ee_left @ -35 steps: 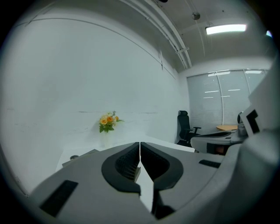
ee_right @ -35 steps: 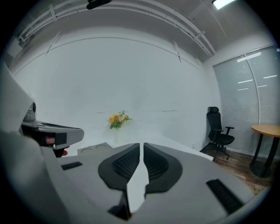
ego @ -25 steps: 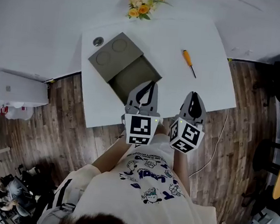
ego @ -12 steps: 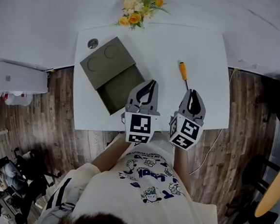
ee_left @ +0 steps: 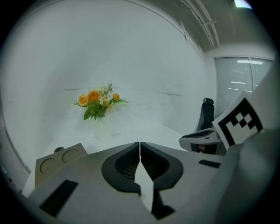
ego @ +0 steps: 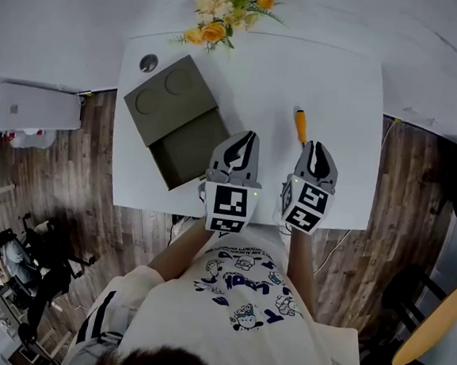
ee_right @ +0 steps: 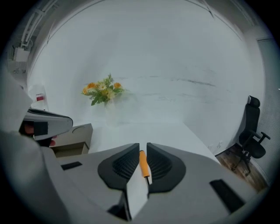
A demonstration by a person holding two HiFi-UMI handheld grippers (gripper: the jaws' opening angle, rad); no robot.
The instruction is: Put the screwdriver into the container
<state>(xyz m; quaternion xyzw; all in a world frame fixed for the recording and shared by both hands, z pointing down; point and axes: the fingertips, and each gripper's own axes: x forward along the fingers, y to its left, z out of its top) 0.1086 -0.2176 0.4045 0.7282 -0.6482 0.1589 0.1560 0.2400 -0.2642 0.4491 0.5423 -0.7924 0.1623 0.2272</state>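
An orange-handled screwdriver [ego: 300, 125] lies on the white table [ego: 254, 69], right of the middle. The olive-grey container [ego: 190, 147] stands open at the table's left, its lid [ego: 170, 97] laid back beside it. My right gripper [ego: 317, 146] hovers just short of the screwdriver's near end, its jaws parted by a narrow gap. In the right gripper view the screwdriver [ee_right: 143, 164] shows through that gap in my right gripper [ee_right: 143, 146], untouched. My left gripper [ego: 247, 136] hangs over the table by the container's near right corner. Its jaws [ee_left: 140, 144] meet at the tips, empty.
A bunch of yellow and orange flowers [ego: 227, 11] stands at the table's far edge. A small round grey object [ego: 148, 63] sits beside the lid. A white cabinet [ego: 28, 108] is on the wooden floor to the left. A black chair [ee_right: 251, 131] stands off to the right.
Both grippers have come forward over the table. The right gripper's tips now lie close to the screwdriver's near end; the left is beside the container. Nothing has been picked up.
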